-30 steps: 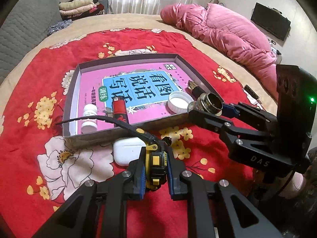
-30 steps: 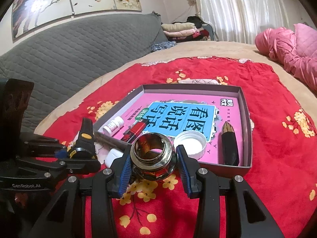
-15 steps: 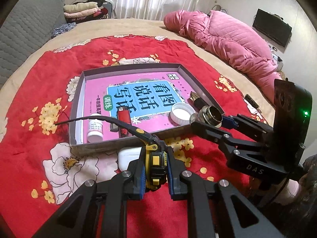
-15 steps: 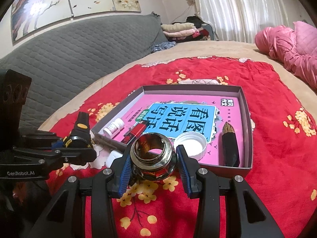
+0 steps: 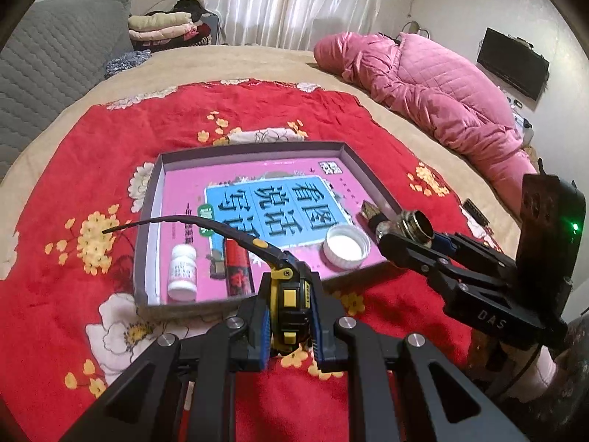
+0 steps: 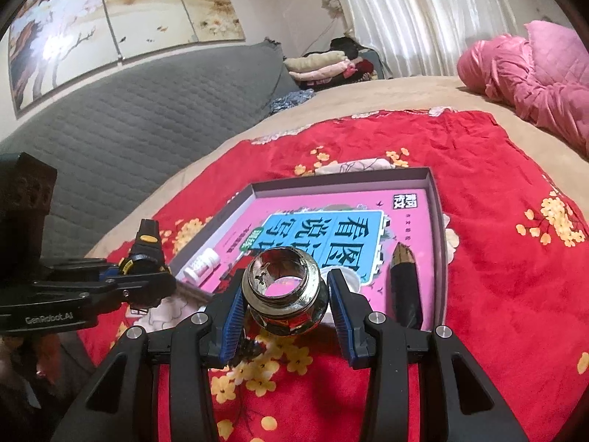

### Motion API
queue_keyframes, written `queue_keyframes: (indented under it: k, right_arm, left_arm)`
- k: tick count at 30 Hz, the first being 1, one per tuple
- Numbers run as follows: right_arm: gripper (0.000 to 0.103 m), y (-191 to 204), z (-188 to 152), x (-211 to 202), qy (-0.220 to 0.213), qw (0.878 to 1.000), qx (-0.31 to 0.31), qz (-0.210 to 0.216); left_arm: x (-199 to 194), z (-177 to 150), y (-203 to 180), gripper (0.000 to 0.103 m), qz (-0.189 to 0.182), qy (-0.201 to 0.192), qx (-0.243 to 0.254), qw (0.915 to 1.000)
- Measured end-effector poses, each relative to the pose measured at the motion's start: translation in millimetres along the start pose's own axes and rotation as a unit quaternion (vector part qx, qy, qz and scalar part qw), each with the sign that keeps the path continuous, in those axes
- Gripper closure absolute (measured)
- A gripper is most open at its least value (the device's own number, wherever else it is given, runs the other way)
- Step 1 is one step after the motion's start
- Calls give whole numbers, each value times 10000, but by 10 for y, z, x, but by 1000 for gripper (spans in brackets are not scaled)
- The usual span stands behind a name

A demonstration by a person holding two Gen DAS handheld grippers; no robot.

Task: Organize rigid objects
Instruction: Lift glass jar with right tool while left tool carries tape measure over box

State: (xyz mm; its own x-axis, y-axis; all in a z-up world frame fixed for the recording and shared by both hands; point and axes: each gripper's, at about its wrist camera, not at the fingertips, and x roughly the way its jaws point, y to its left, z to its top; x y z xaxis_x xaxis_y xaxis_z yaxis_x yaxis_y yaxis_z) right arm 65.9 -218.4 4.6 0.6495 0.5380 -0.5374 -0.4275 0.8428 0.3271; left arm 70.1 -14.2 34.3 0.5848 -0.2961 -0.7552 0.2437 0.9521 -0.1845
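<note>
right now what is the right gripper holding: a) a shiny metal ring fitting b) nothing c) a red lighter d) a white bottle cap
a: the right gripper has its fingers pressed on the shiny metal fitting, held above the near edge of the box.

Each wrist camera looked forward and downward, close behind its own fingers. Both views shared the shallow box [image 5: 371, 188] [image 6: 438, 221] at frame centre, on the red blanket [image 5: 92, 154] [image 6: 497, 294].
</note>
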Motion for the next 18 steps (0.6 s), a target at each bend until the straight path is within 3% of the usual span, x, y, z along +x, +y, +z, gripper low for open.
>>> queue_keyframes:
  k: [18]
  right_arm:
    - [59,-58,122,-111,-400,9985,-153,-330]
  left_arm:
    - [208,351,-125,86,28,-344,41,9994]
